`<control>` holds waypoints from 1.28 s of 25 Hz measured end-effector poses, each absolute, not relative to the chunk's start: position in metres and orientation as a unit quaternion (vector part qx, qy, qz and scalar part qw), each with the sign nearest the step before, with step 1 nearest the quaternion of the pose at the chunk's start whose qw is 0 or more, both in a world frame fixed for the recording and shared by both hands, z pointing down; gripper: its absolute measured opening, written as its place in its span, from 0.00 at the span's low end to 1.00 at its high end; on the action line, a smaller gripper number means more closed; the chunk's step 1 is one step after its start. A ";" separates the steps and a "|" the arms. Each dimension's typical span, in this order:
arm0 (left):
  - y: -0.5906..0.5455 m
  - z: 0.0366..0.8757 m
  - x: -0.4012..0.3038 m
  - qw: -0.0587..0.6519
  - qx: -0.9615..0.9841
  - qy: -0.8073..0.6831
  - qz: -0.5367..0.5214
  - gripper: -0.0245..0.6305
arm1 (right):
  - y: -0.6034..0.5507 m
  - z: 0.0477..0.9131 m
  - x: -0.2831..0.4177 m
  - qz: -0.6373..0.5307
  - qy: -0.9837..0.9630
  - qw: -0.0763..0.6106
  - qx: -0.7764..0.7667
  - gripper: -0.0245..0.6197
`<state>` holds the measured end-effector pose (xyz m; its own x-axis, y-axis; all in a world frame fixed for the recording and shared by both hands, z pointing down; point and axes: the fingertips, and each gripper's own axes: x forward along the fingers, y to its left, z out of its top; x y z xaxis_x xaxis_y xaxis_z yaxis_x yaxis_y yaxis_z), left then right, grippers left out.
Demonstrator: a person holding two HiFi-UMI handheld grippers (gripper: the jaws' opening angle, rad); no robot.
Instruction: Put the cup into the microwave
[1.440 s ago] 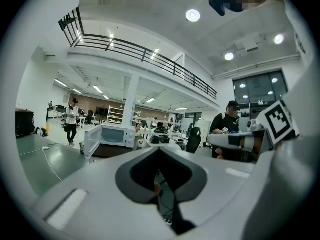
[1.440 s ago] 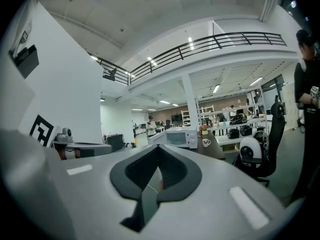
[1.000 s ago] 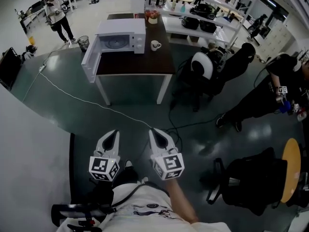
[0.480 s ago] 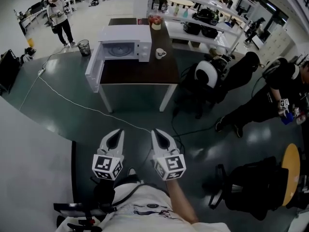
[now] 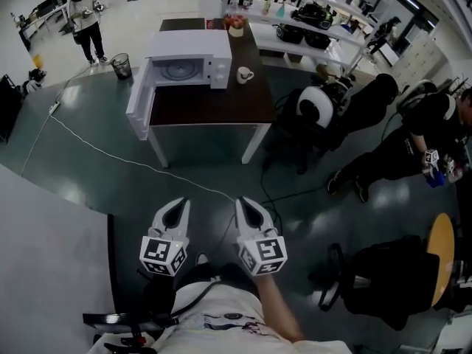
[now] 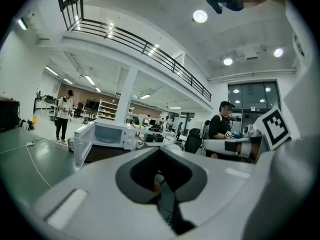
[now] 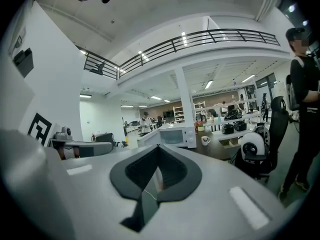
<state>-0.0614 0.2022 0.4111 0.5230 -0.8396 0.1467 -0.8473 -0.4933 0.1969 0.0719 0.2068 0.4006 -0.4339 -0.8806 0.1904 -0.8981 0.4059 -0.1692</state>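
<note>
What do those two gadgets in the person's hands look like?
Both are white plastic shells. The left gripper and the right gripper each taper to two pointed jaws lined with dark grey padding. Behind the jaws, each carries a cube printed with black-and-white square markers. The person wears a white printed top.

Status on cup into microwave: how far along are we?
Done: only the microwave door stands open. In hand: nothing. The left gripper and right gripper are both shut and empty, over the floor short of the table. Left: everything else. The cup sits on the table, right of the microwave in the head view, untouched. Reach it, grip it, set it inside.
</note>
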 end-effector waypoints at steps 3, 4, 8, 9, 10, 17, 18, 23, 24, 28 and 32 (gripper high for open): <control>0.197 0.417 -0.063 0.132 0.861 -0.491 0.017 0.04 | 0.201 0.407 0.073 0.132 -0.836 0.042 0.530 0.04; 0.194 0.419 -0.063 0.134 0.859 -0.494 0.017 0.04 | 0.197 0.408 0.073 0.134 -0.837 0.043 0.528 0.04; 0.176 0.421 -0.066 0.132 0.849 -0.511 0.018 0.04 | 0.174 0.411 0.070 0.132 -0.849 0.040 0.511 0.04; 0.169 0.421 -0.066 0.130 0.846 -0.517 0.017 0.04 | 0.166 0.411 0.069 0.131 -0.852 0.039 0.505 0.04; 0.162 0.420 -0.066 0.129 0.843 -0.522 0.017 0.04 | 0.158 0.411 0.069 0.132 -0.855 0.038 0.501 0.04; 0.114 0.398 -0.044 0.102 0.840 -0.533 0.011 0.04 | 0.107 0.393 0.087 0.121 -0.866 0.014 0.485 0.04; 0.108 0.398 -0.039 0.099 0.841 -0.532 0.013 0.04 | 0.102 0.394 0.091 0.122 -0.866 0.013 0.485 0.04; 0.093 0.404 -0.016 0.092 0.844 -0.527 0.033 0.04 | 0.082 0.404 0.113 0.140 -0.859 0.017 0.492 0.04; 0.092 0.405 -0.014 0.093 0.844 -0.527 0.035 0.04 | 0.079 0.406 0.116 0.143 -0.858 0.019 0.493 0.04; 0.082 0.411 -0.018 0.108 0.837 -0.535 0.035 0.04 | 0.068 0.410 0.116 0.149 -0.858 0.025 0.491 0.04; 0.064 0.412 -0.019 0.117 0.837 -0.534 0.028 0.04 | 0.051 0.408 0.113 0.141 -0.859 0.029 0.491 0.04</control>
